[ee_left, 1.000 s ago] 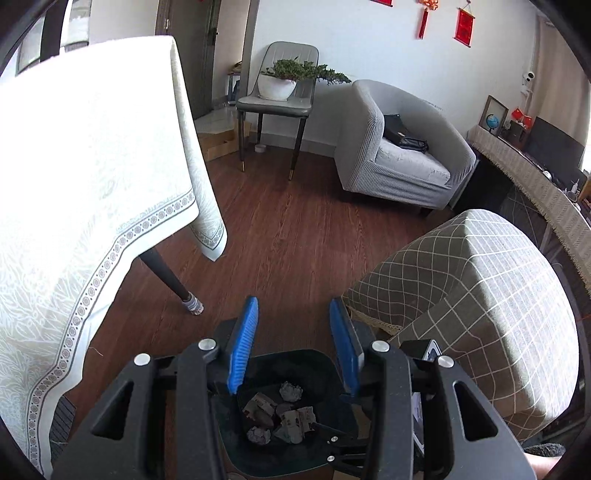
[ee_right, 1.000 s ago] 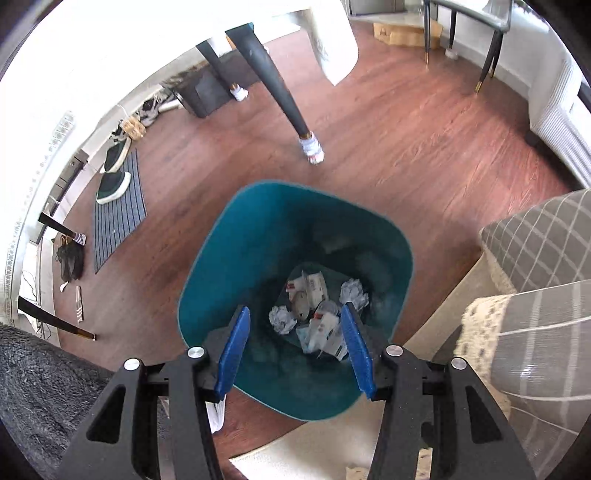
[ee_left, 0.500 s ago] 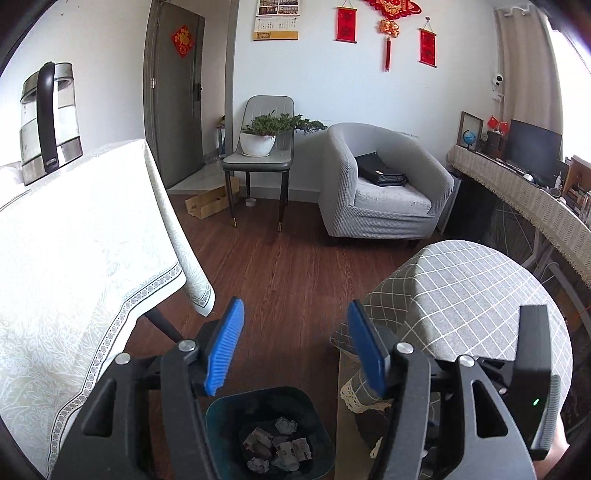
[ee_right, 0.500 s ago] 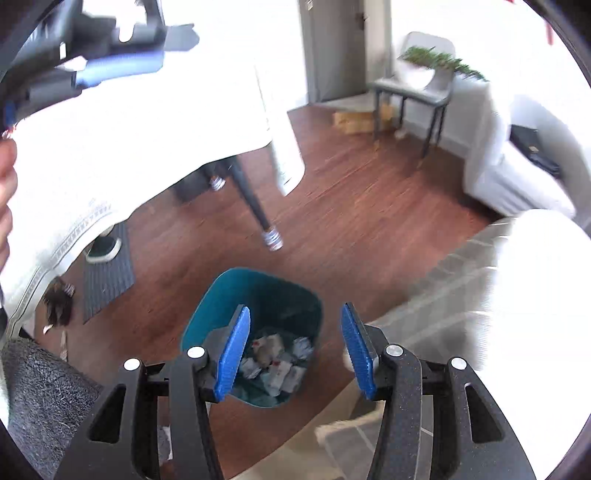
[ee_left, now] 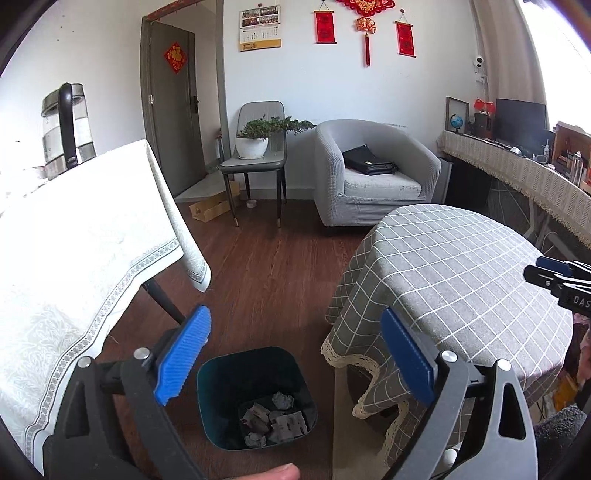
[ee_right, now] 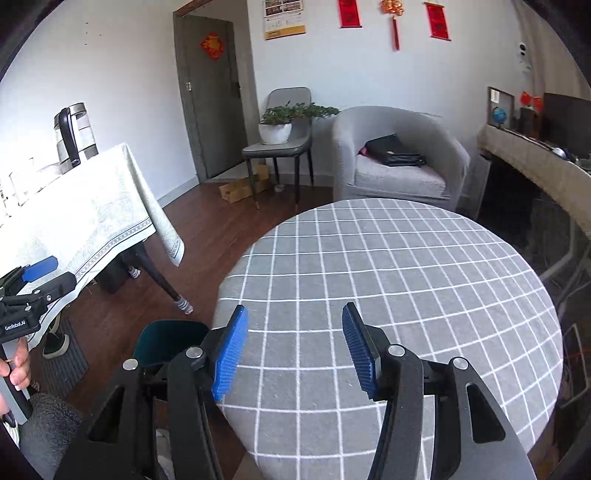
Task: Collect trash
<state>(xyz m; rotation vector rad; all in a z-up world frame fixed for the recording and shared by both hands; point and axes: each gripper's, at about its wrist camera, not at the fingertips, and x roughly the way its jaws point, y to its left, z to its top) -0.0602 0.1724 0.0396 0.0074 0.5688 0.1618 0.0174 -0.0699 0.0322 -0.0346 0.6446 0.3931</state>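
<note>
Both grippers, left [ee_left: 295,354] and right [ee_right: 291,347], have lifted from the bin [ee_left: 255,398]; left jaws just spread, both gape empty; the trash [ee_left: 273,417] looks collected.

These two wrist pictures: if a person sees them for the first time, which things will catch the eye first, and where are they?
First the blue-padded left gripper, jaws wide and empty, above the teal trash bin on the wooden floor, with crumpled paper inside. Next the round table with the grey checked cloth, bare, under the open, empty right gripper. Behind, red hangings on the white wall above a grey armchair.
</note>
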